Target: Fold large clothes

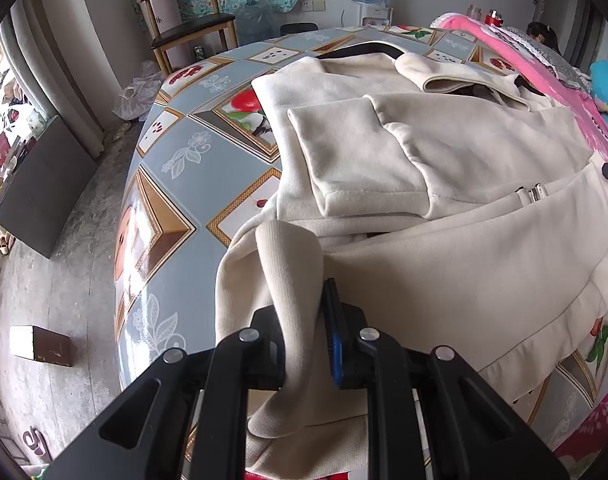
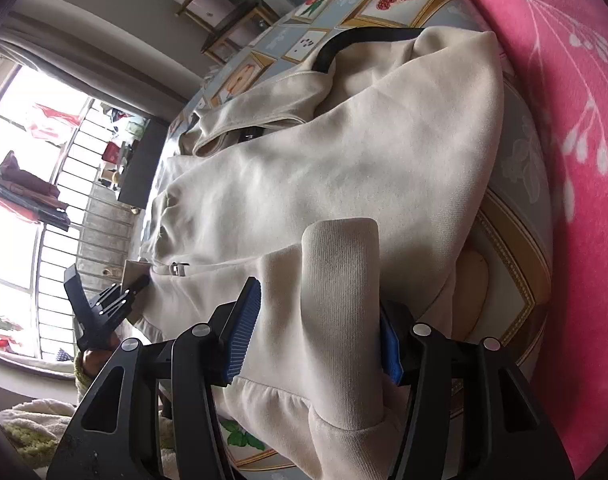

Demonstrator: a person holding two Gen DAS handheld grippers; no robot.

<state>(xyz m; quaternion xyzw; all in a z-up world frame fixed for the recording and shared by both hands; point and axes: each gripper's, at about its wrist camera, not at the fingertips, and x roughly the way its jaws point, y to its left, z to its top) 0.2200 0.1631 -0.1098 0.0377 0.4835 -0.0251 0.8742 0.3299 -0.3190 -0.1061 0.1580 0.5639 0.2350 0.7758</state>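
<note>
- Two grippers each pinch a corner of the ribbed hem of the cream zip-up sweatshirt (image 1: 443, 184), which lies spread on the fruit-patterned tablecloth (image 1: 176, 152), collar at the far end.
- Your left gripper (image 1: 304, 320) has its jaws pressed together on a raised fold of the ribbed hem (image 1: 292, 264); the cloth stands up between the blue pads (image 1: 335, 344).
- Your right gripper (image 2: 315, 328) is spread wider, but the thick hem band fills the gap and both pads (image 2: 244, 328) bear on it.
- Holding both near corners, I judge, lets you lift the bottom edge evenly and carry it toward the collar.
- One sleeve (image 1: 343, 160) already lies folded across the chest, so the body is ready for that fold.
- A pink blanket (image 2: 563, 80) lies beside the garment.
</note>
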